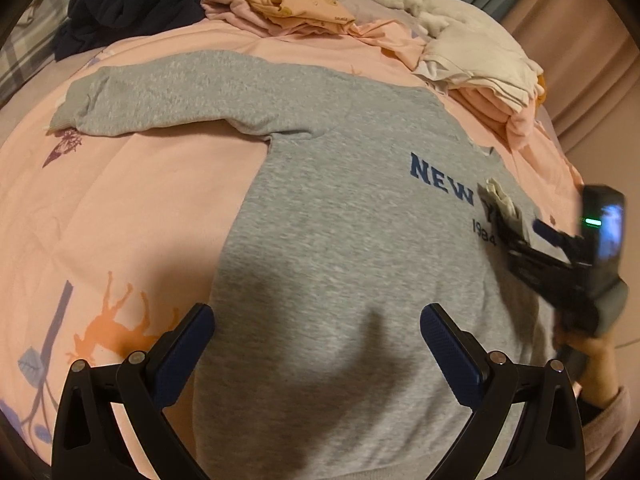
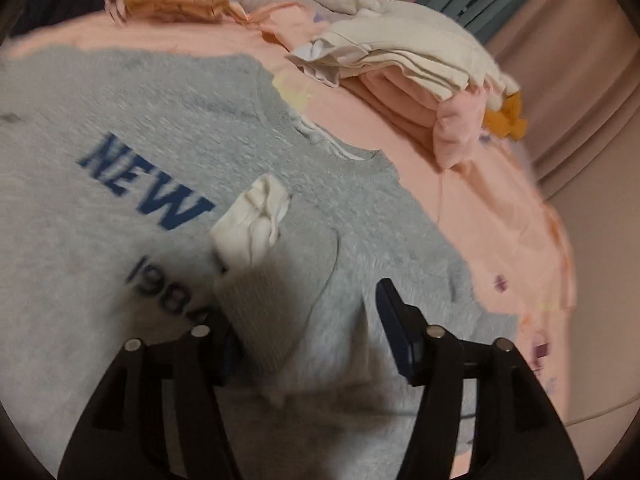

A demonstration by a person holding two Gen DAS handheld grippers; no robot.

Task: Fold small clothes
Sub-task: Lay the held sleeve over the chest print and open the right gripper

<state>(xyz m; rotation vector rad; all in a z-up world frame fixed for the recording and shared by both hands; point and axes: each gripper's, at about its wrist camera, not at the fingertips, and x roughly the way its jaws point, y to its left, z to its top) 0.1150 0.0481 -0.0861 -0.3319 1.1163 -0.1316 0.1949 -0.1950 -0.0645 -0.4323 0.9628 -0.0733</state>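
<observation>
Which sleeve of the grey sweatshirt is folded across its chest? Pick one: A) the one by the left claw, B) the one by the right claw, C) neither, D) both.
B: the right-side sleeve lies over the sweatshirt print, while the other sleeve stretches out flat.

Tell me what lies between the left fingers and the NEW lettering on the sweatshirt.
Only bare grey fabric of the sweatshirt, in the left wrist view: from the open left gripper up to the NEW lettering, nothing lies on it.
</observation>
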